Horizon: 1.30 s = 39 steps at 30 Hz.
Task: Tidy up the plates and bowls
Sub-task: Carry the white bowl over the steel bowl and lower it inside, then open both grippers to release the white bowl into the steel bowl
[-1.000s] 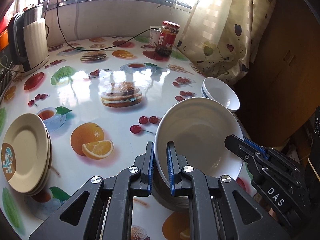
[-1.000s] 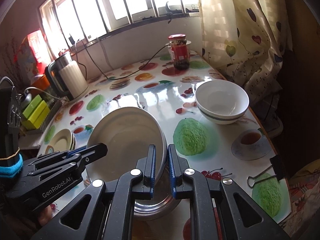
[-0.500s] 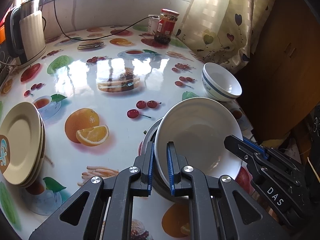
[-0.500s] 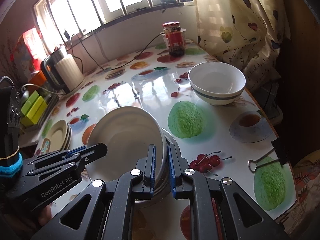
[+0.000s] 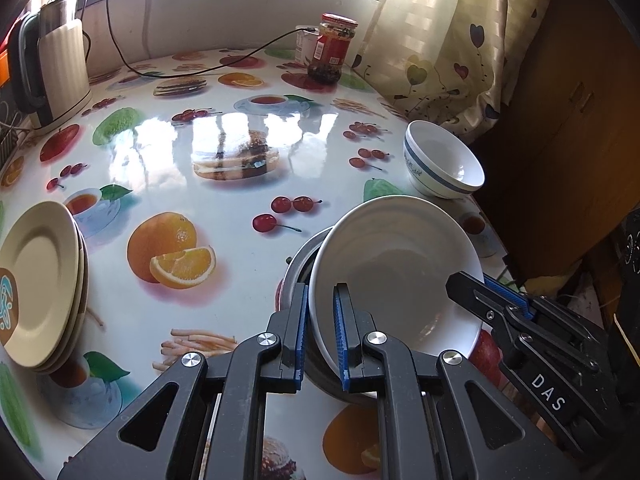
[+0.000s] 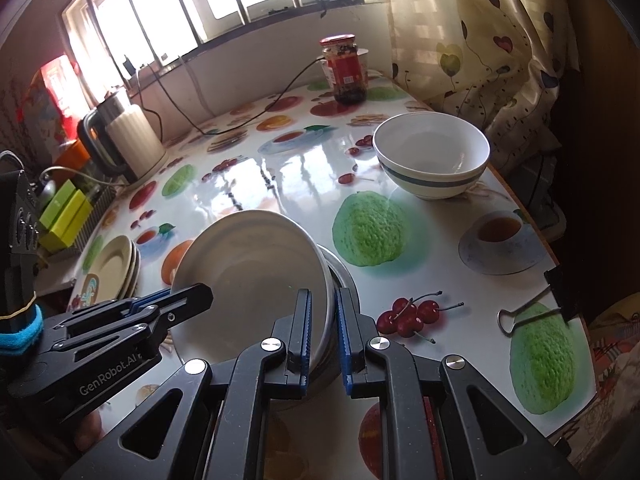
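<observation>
Blue-padded fingers of the left gripper [image 5: 321,334] pinch the near left rim of a white plate [image 5: 394,268], one finger inside the dish and one outside. The right gripper [image 6: 323,334] clamps the opposite rim of the same white plate in the same way, so both tools hold it between them; each gripper also shows as a black clamp at the edge of the other's view. The plate is tilted, its hollow facing the cameras, and it sits over a metal dish [image 6: 342,276] whose grey rim peeks out at the plate's left edge in the left wrist view and at its right edge in the right wrist view. Whether the plate rests on that dish or hangs just above it cannot be told.

Beyond the plate, near the table's right edge, stands a white bowl with a blue band [image 6: 432,160], upright and well apart from the plate. At the left edge of the glossy fruit-printed table [image 5: 224,184] lies a stack of cream plates [image 5: 40,284]. Farther back stand a kettle [image 5: 60,76] on the left and a red-lidded jar [image 5: 332,48] by the curtain [image 5: 440,40]. A black binder clip [image 6: 536,304] lies on the table near the right gripper.
</observation>
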Each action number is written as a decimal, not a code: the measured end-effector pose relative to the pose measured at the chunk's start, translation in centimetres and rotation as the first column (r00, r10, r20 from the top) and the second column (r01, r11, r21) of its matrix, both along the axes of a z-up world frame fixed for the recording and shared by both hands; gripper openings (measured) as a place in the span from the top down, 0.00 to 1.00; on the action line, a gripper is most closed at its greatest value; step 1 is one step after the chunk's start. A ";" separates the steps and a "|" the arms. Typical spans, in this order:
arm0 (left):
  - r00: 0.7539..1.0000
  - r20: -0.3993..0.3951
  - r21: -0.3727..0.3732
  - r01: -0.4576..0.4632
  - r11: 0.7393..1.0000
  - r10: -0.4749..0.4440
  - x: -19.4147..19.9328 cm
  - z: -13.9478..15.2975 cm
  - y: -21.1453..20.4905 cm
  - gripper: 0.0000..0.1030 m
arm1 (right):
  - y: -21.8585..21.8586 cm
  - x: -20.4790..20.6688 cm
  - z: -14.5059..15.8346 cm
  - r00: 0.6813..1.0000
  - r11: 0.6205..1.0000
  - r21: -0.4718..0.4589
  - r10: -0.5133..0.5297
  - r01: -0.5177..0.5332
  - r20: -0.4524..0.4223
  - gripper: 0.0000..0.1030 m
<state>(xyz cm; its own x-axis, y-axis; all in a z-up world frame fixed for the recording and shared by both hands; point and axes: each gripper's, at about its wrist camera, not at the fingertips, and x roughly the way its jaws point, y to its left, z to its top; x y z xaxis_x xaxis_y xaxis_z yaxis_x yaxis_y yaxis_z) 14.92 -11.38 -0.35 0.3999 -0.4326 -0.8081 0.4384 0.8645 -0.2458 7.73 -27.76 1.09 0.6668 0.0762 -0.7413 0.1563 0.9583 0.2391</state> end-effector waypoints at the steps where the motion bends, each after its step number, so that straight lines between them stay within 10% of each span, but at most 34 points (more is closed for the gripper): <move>1: 1.000 0.000 0.002 -0.001 1.000 0.001 0.0 0.0 0.0 0.88 | 0.0 0.0 0.0 1.000 1.000 0.001 0.001 -0.001 0.000 0.87; 39: 0.999 -0.026 -0.051 -0.021 0.998 0.020 0.2 0.3 0.6 0.87 | 0.0 0.2 0.1 0.999 0.999 0.035 -0.015 0.016 -0.030 0.77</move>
